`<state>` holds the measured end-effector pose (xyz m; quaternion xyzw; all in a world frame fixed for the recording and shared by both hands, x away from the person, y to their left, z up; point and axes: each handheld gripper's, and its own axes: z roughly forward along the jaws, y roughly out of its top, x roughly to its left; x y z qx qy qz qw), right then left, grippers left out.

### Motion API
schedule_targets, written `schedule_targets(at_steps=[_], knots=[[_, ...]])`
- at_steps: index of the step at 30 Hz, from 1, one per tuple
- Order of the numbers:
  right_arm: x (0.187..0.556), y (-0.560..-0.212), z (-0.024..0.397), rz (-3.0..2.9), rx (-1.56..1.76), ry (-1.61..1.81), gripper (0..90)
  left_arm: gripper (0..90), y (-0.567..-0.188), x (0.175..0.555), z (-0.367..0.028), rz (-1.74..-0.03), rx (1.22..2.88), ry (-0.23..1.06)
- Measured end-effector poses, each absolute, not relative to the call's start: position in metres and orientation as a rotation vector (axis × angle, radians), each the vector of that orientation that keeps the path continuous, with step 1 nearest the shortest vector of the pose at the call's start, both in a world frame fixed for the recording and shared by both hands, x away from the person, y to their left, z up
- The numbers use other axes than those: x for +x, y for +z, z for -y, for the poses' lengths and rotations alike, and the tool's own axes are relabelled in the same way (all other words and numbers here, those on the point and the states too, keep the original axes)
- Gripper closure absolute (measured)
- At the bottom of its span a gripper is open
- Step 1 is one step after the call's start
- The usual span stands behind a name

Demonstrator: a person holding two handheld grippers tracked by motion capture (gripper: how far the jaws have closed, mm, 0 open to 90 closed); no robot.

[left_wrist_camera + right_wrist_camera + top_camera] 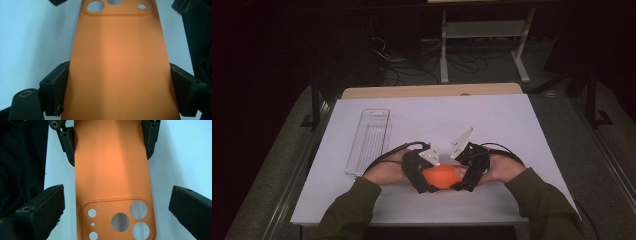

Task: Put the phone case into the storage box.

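From above, the left gripper (424, 175) and right gripper (464, 172) meet over an orange phone case (442, 176) near the white table's (512, 120) front edge. A clear tray (369, 141) lies to the left, apart, with bare table beyond it.

In the left gripper view, both jaws press the case's (117, 65) long edges.

In the right gripper view, the jaws stand wide, clear of the case's (111, 170) camera-hole end on both sides.

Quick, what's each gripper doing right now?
Left gripper: shut on the orange case.
Right gripper: open, fingers apart on either side of the case, not touching it.
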<state>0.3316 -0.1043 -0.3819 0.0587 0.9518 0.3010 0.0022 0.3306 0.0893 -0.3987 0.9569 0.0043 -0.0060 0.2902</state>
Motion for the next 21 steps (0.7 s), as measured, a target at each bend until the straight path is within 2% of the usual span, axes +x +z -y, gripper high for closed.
schedule_targets(at_steps=[21], knots=[[0.338,-0.373,0.127,-2.885,0.354,0.996,0.0,15.8,-0.401,0.335,-0.095,-0.304,2.505,0.047]])
